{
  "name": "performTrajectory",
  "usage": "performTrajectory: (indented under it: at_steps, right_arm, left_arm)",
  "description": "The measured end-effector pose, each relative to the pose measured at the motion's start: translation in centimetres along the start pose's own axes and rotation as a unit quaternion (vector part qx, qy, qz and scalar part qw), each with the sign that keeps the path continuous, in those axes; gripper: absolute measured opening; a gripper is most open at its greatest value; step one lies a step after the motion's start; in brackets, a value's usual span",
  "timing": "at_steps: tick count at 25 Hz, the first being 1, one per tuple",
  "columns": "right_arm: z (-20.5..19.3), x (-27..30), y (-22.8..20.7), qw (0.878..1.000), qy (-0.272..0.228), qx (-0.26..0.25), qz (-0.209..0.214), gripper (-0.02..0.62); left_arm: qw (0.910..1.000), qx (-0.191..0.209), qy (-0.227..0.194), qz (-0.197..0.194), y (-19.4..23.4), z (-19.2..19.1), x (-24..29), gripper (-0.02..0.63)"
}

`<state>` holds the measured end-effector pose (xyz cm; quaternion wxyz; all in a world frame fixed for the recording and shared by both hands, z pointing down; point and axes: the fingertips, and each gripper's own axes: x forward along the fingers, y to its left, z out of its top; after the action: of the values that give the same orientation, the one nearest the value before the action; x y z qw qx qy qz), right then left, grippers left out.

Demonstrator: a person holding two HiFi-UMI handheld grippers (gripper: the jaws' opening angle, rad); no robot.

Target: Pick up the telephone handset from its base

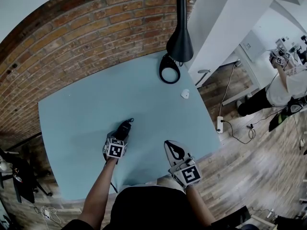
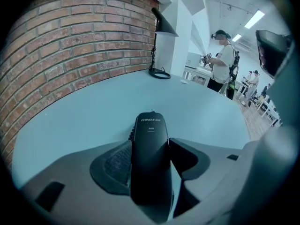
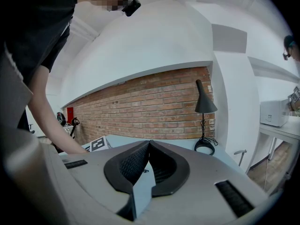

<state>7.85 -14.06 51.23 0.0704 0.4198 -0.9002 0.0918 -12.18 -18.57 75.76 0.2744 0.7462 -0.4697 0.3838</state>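
Glossy black plastic handset, matt pale-blue tabletop, rough red brick wall, wood-plank floor

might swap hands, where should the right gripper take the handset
Probably on the free far end of the handset, which sticks out past the left gripper clamped on its nearer part. Bring the right gripper in from that far end, jaws across the narrow sides.

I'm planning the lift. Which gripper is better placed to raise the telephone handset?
Left. The left gripper is shut on the telephone handset. The right gripper, jaws together and empty, hangs by the table's near edge, apart from the handset.
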Motion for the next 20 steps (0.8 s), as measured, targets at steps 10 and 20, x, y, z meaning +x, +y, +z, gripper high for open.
performTrajectory:
  at_steps: [10, 20]
  right_arm:
    - [-0.06, 0.22, -0.1, 1.0, 0.005, 0.003, 0.002, 0.025]
    - [-0.05, 0.19, -0.27, 1.0, 0.004, 0.003, 0.002, 0.025]
  left_arm:
    - [0.9999, 0.001, 0.013, -0.004, -0.17, -0.47, 0.17, 0.281]
    - [0.9999, 0.007, 0.009, -0.006, -0.59, -0.18, -0.21, 0.281]
